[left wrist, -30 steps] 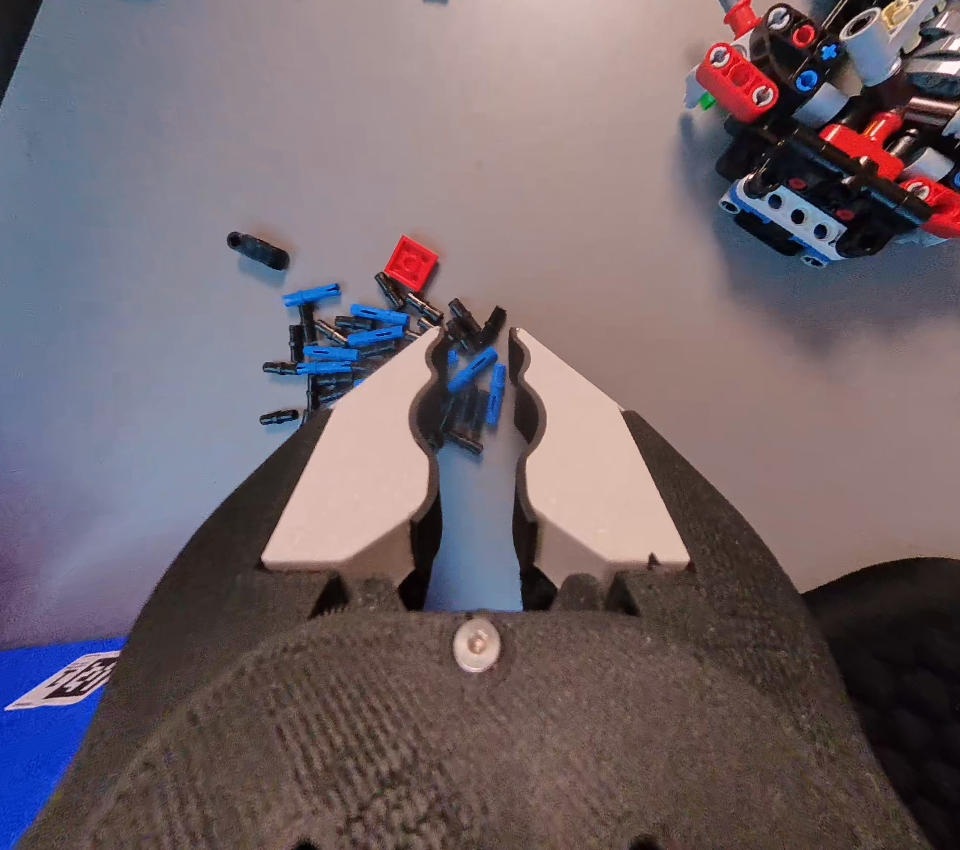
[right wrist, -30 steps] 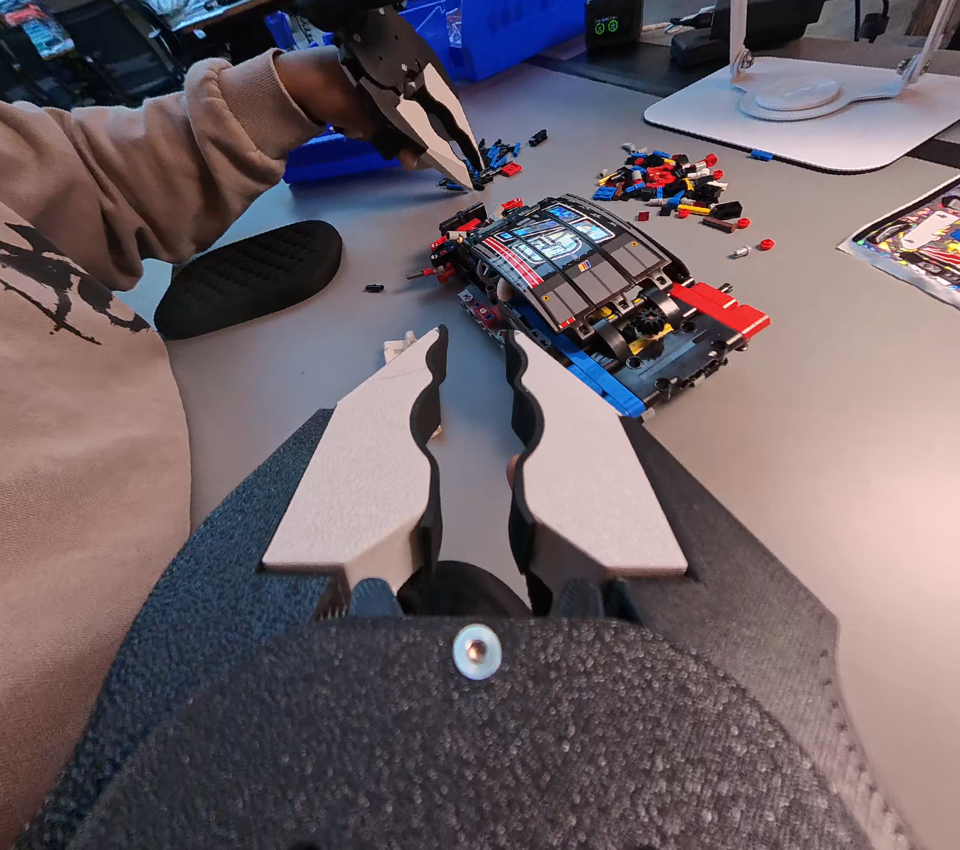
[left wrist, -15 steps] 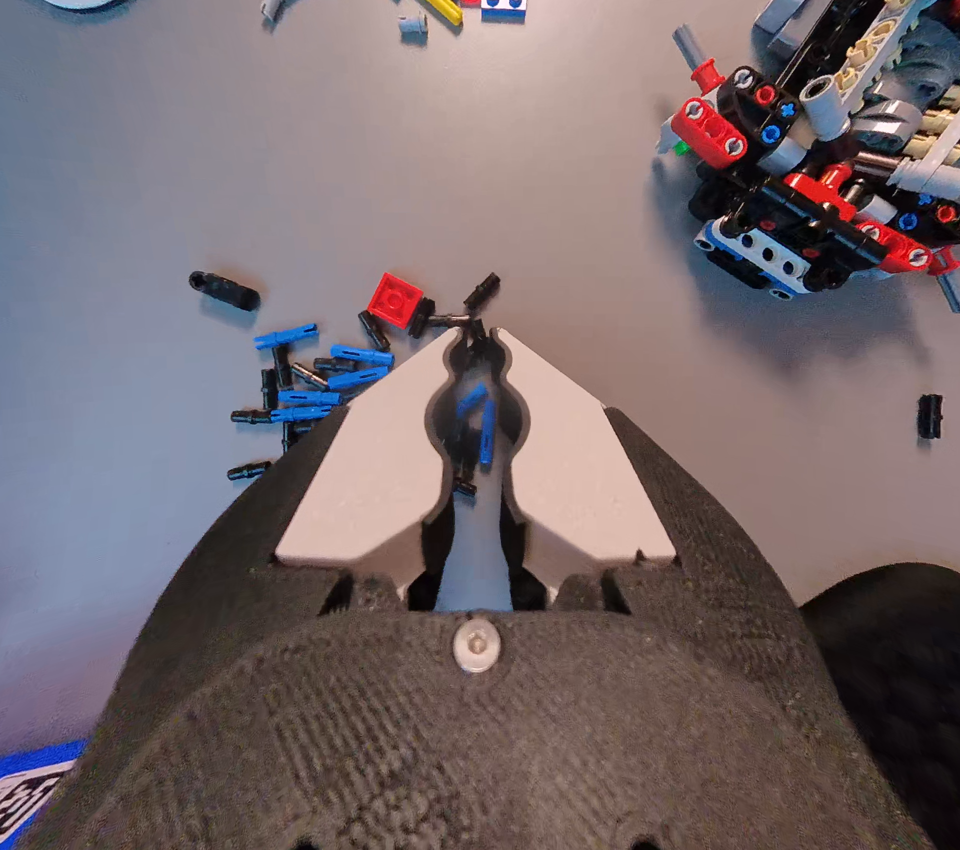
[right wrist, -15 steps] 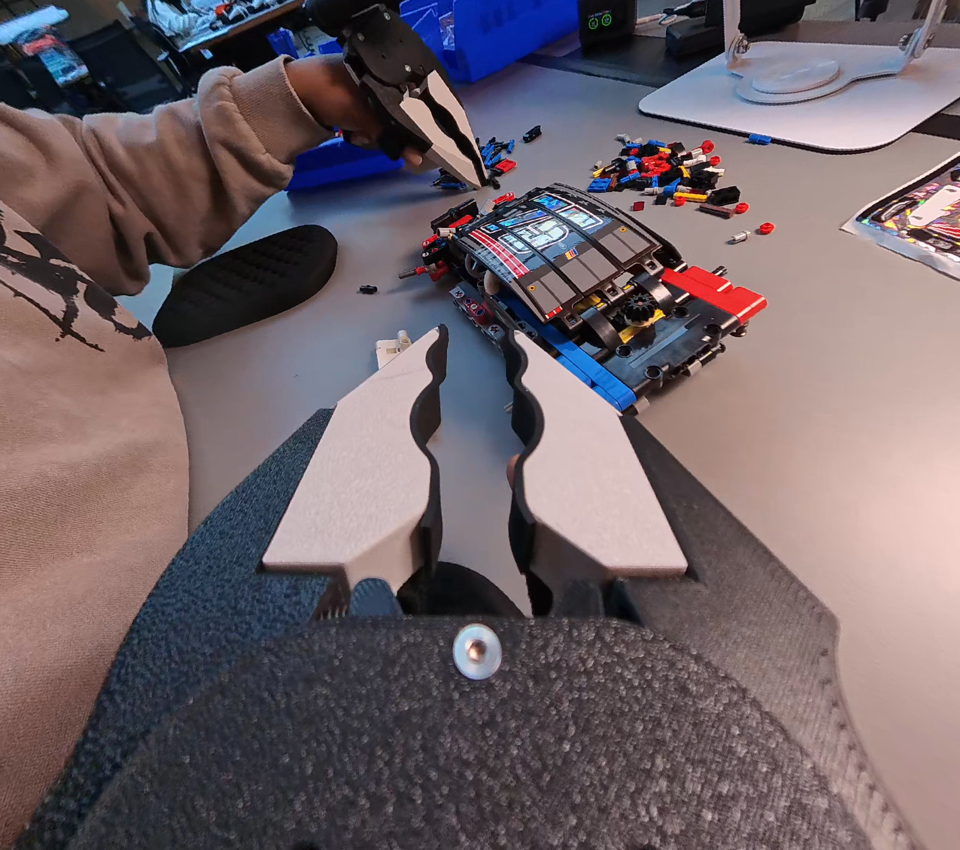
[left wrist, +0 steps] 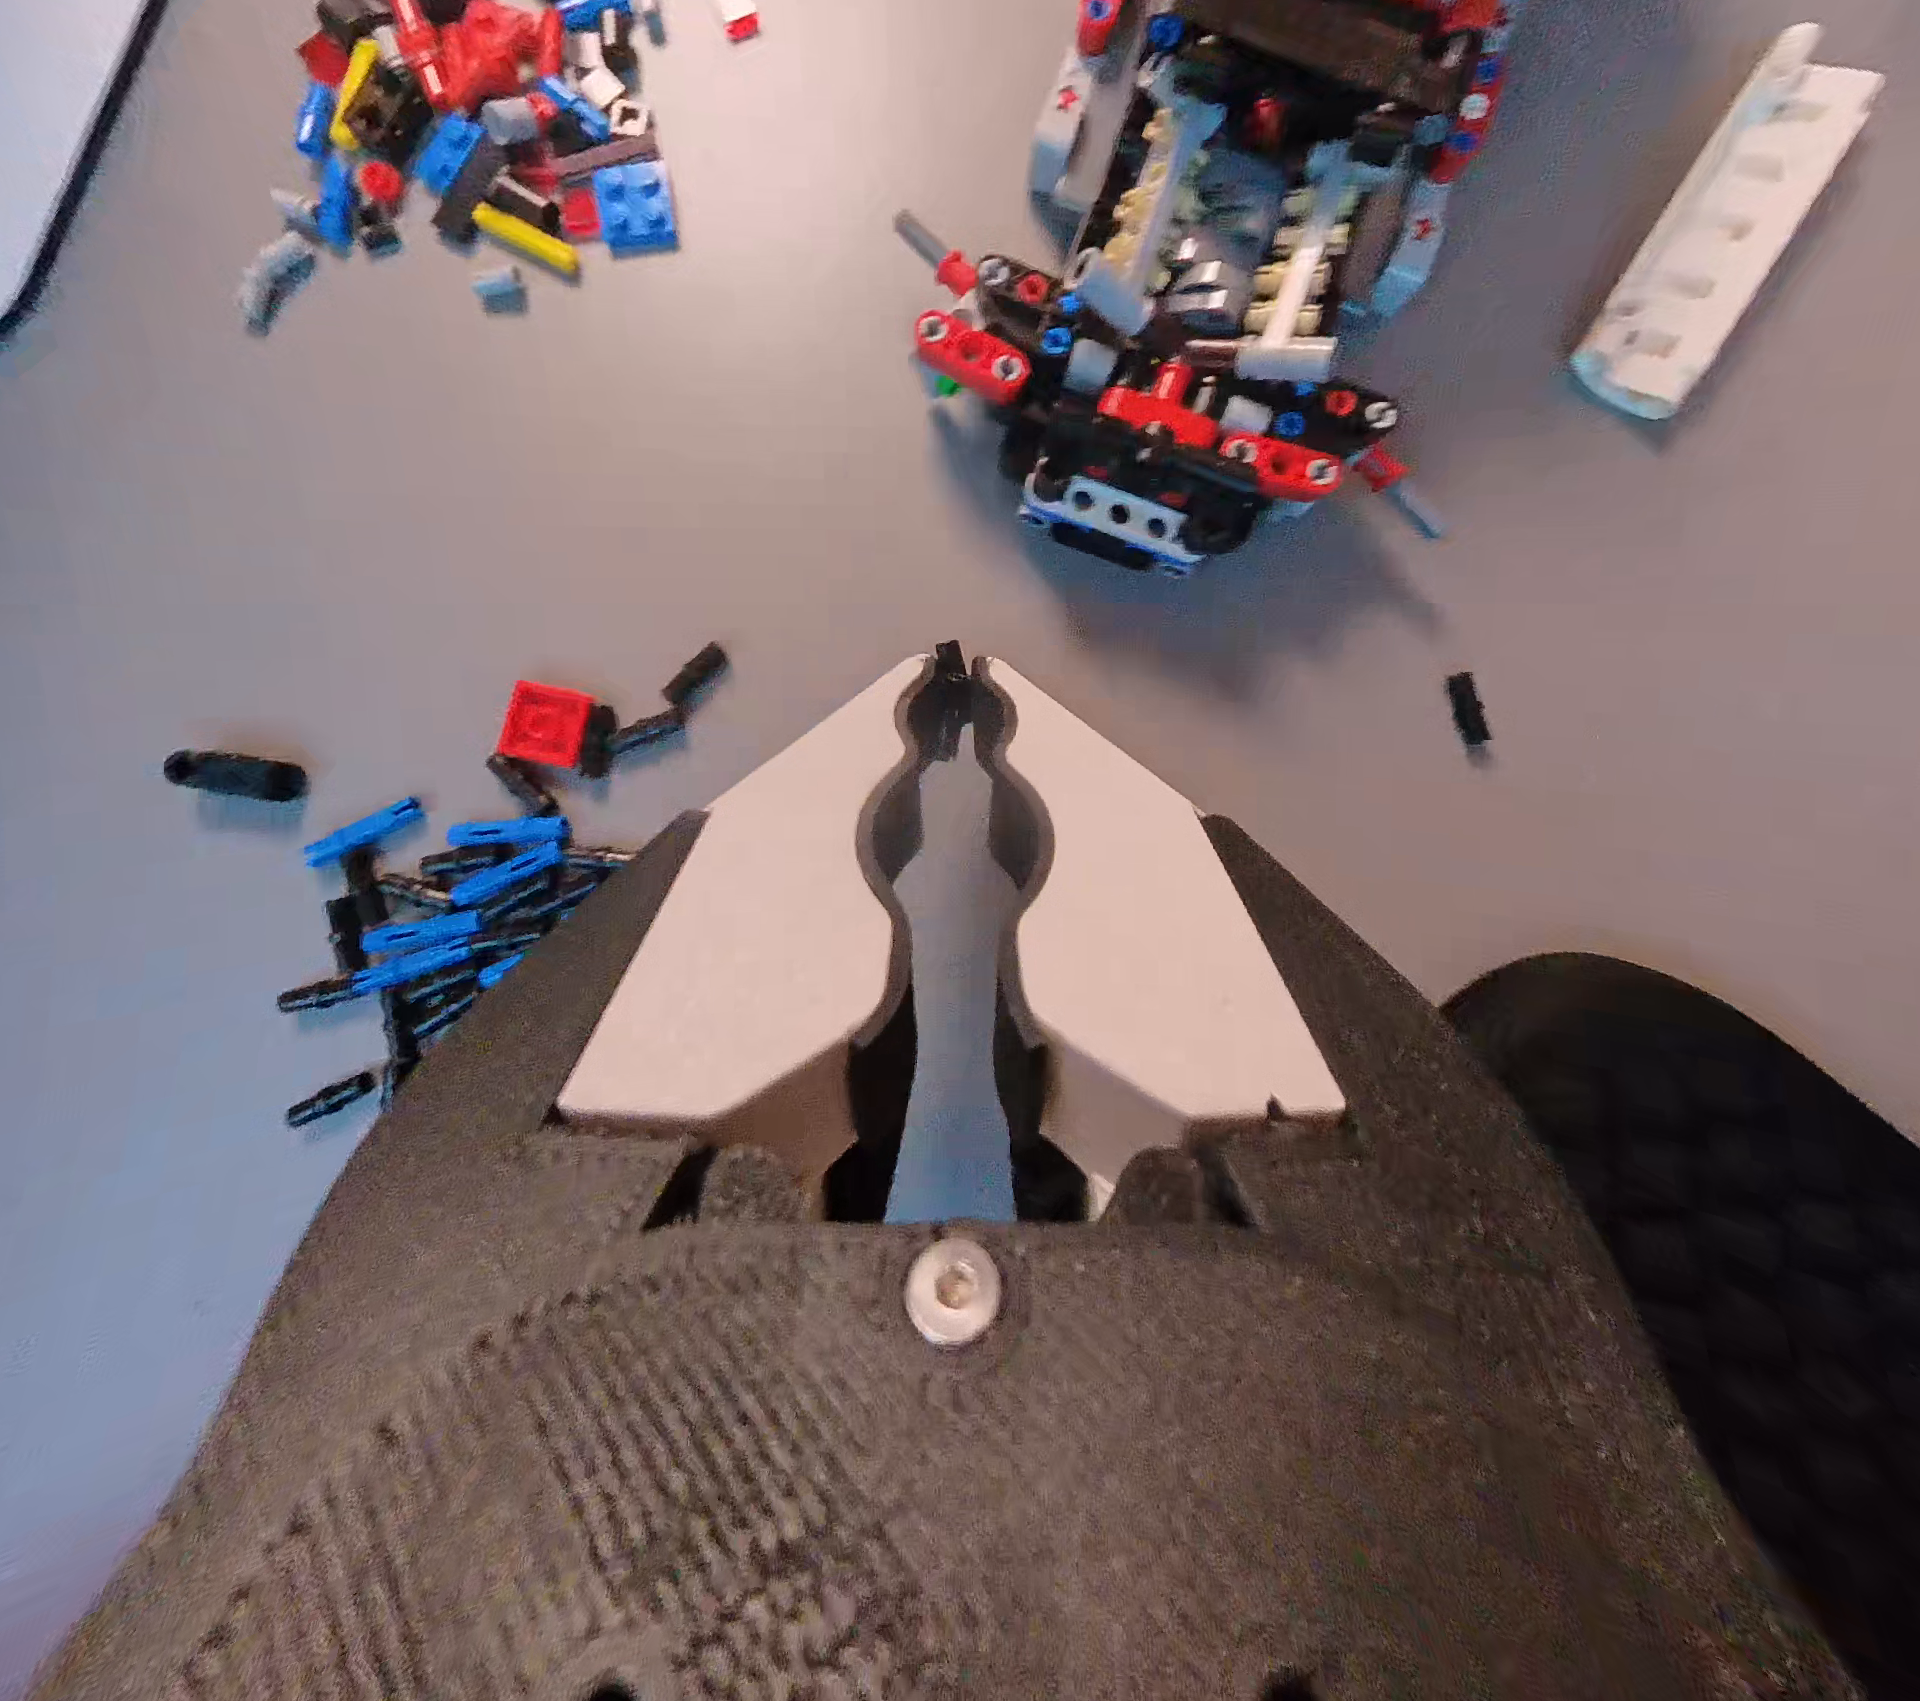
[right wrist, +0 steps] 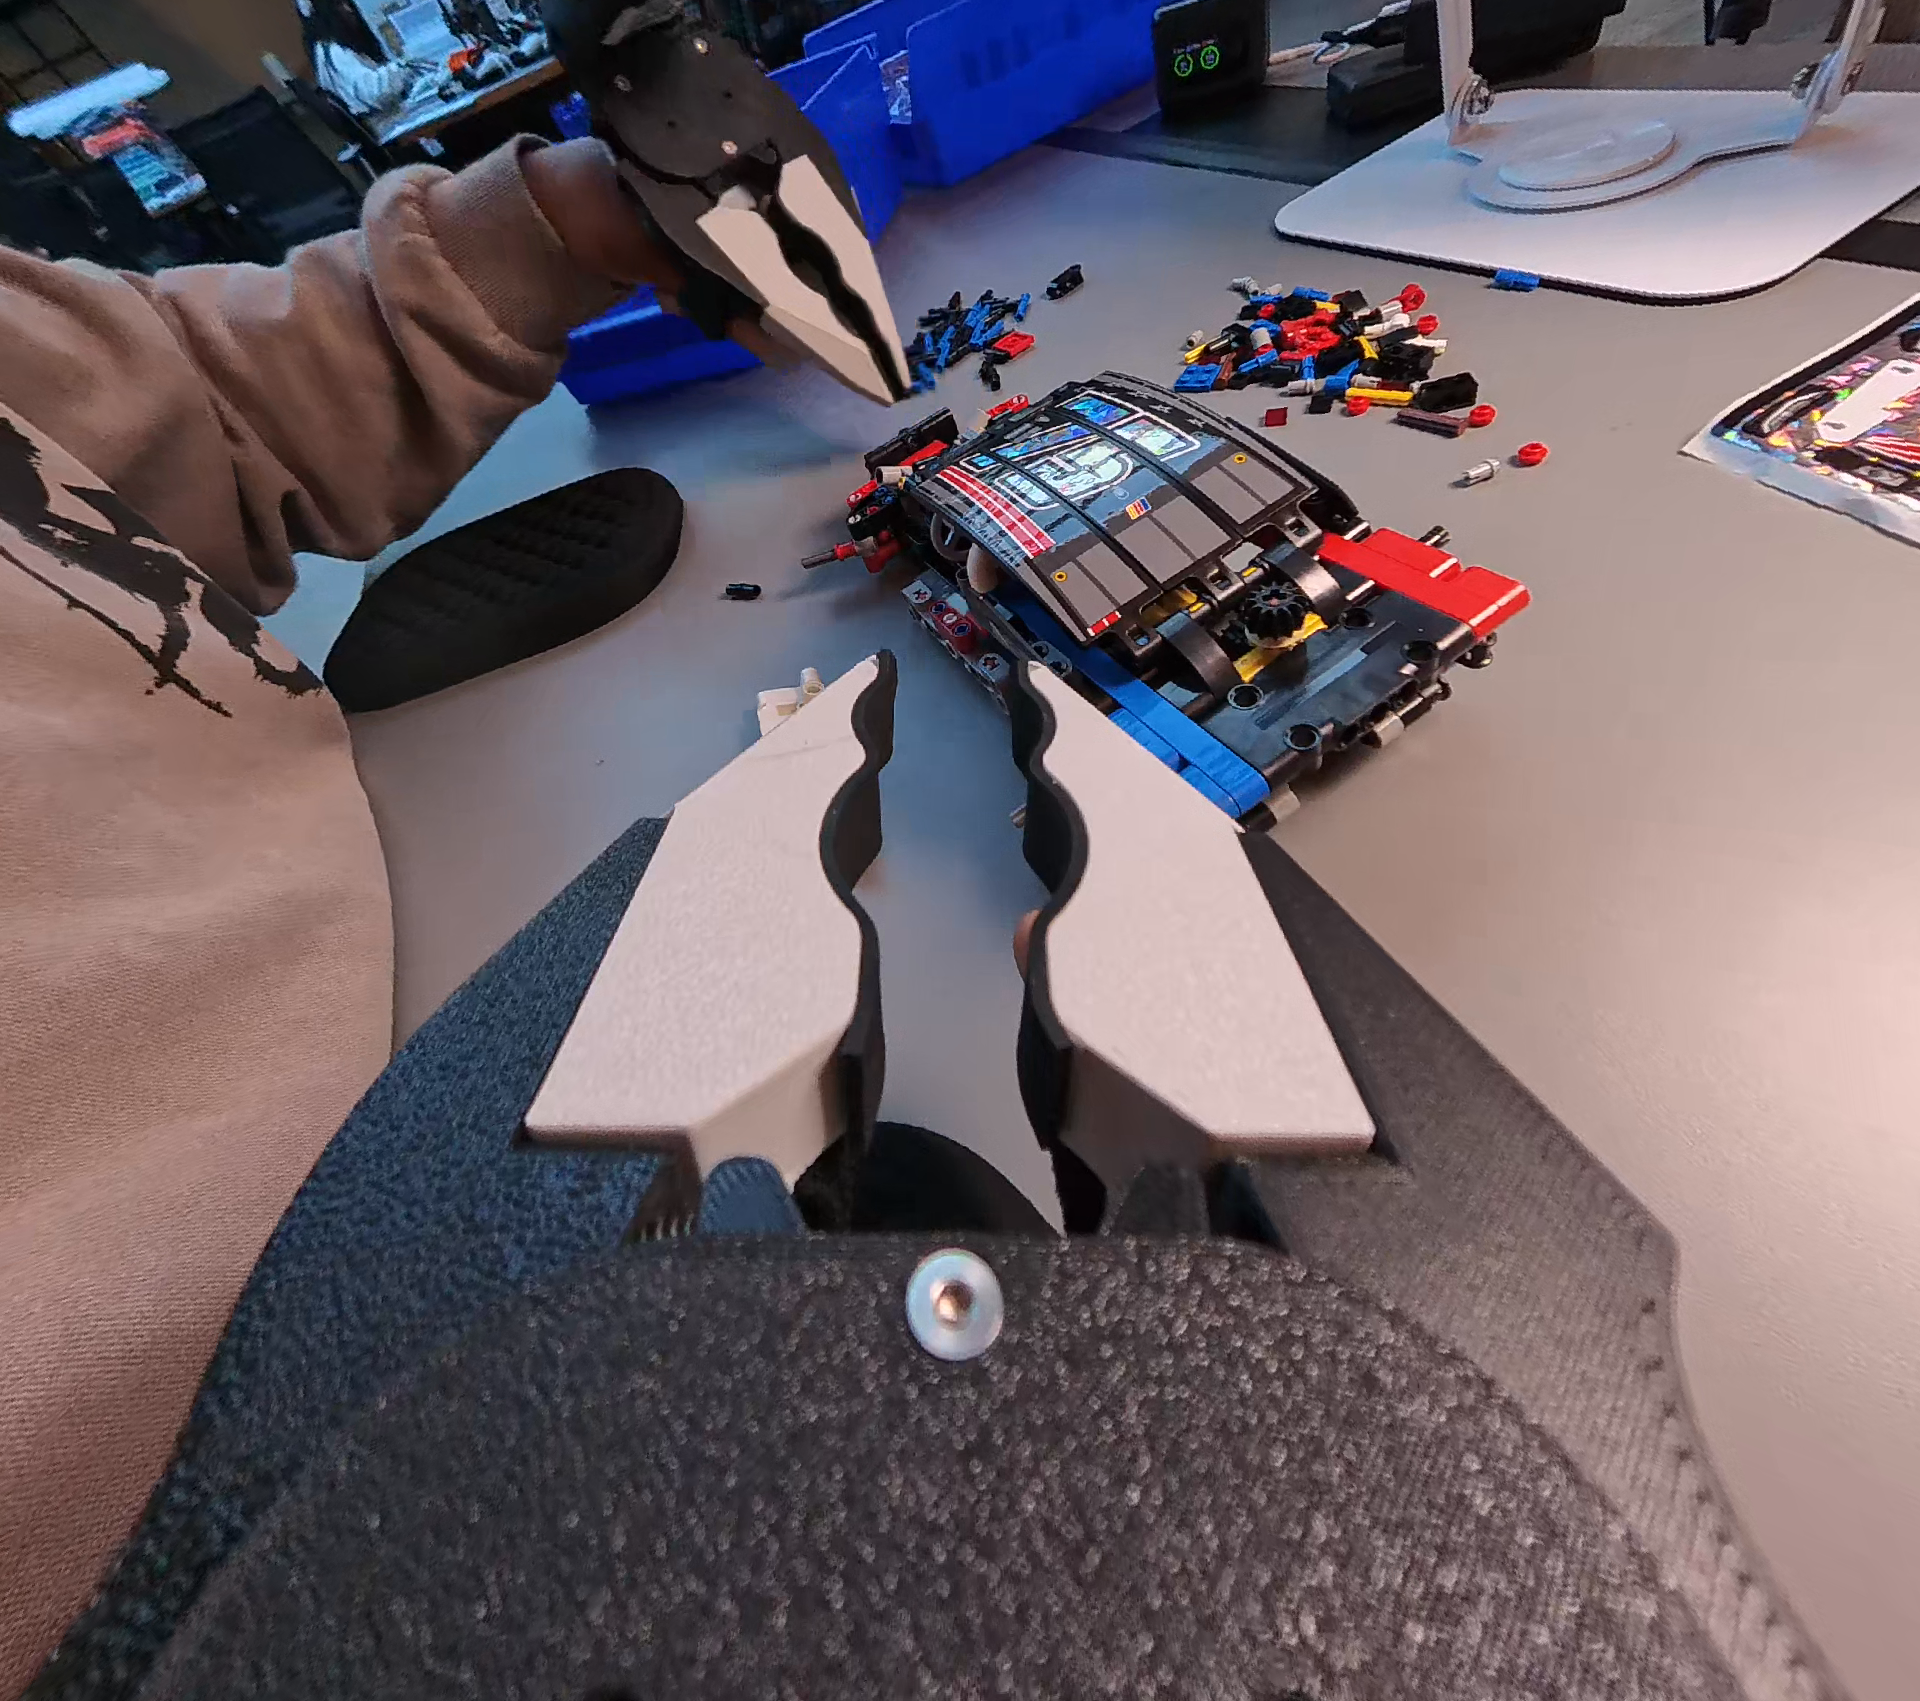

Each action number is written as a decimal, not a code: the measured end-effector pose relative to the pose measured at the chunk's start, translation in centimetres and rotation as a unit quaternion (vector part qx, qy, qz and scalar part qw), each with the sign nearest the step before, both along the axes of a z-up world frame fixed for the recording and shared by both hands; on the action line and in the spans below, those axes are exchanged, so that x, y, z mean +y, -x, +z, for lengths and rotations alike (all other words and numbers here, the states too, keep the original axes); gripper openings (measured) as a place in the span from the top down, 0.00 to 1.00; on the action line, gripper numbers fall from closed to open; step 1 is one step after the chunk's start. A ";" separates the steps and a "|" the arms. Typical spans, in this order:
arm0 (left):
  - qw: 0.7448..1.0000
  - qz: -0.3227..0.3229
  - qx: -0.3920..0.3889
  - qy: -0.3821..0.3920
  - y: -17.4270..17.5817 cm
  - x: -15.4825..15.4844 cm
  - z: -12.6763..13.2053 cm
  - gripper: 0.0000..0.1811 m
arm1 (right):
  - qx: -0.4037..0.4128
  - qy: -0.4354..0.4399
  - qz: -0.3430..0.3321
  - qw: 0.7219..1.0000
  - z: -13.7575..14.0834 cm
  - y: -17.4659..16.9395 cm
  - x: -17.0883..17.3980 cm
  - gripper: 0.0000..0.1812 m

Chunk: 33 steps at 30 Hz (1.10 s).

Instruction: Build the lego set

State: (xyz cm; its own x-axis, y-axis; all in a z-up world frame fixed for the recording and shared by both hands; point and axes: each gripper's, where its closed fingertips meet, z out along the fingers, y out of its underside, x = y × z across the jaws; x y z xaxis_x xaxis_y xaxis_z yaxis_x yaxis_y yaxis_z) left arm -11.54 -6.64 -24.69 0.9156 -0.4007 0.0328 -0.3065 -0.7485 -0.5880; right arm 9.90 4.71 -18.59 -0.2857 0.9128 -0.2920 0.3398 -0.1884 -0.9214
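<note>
The left gripper (left wrist: pixel 951 672) is pinching a small black pin (left wrist: pixel 948 687) at its fingertips, long axis along the fingers, with the car model (left wrist: pixel 1226 280) lying far-right of it on the counter (left wrist: pixel 675 456), while the right gripper (right wrist: pixel 951 680) is waiting open nearer the model.

Printed markings cover the lego car's dark roof panel (right wrist: pixel 1117 498); right of it, a sticker sheet (right wrist: pixel 1839 430) bears print, perhaps lettering, too blurred to tell.
</note>
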 end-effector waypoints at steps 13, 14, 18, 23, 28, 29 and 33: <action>0.993 -0.080 -0.065 0.054 -7.4 -3.9 -1.0 0.92 | 0.008 -0.005 0.001 1.000 0.3 -0.1 -0.2 0.89; 0.995 -0.066 -0.056 0.040 -6.4 -3.3 -0.3 0.92 | 0.010 -0.005 0.000 1.000 0.3 -0.1 -0.2 0.89; 0.998 0.046 0.048 0.018 2.0 -0.5 0.2 0.90 | 0.017 -0.006 0.002 1.000 0.6 -0.2 -0.4 0.89; 0.989 0.094 0.104 0.047 6.3 1.0 -2.0 0.87 | 0.021 -0.031 -0.027 0.999 0.8 -0.5 0.7 0.82; 0.989 0.098 0.096 0.048 6.4 1.8 -2.5 0.88 | 0.005 -0.122 -0.077 0.989 0.4 -1.5 3.3 0.69; 0.990 0.095 0.094 0.051 6.4 1.8 -2.5 0.89 | 0.005 -0.136 -0.082 0.987 0.5 -1.7 3.6 0.69; 0.990 0.088 0.088 0.059 6.6 1.8 -2.6 0.97 | 0.019 -0.146 -0.092 0.985 1.3 -2.0 4.1 0.71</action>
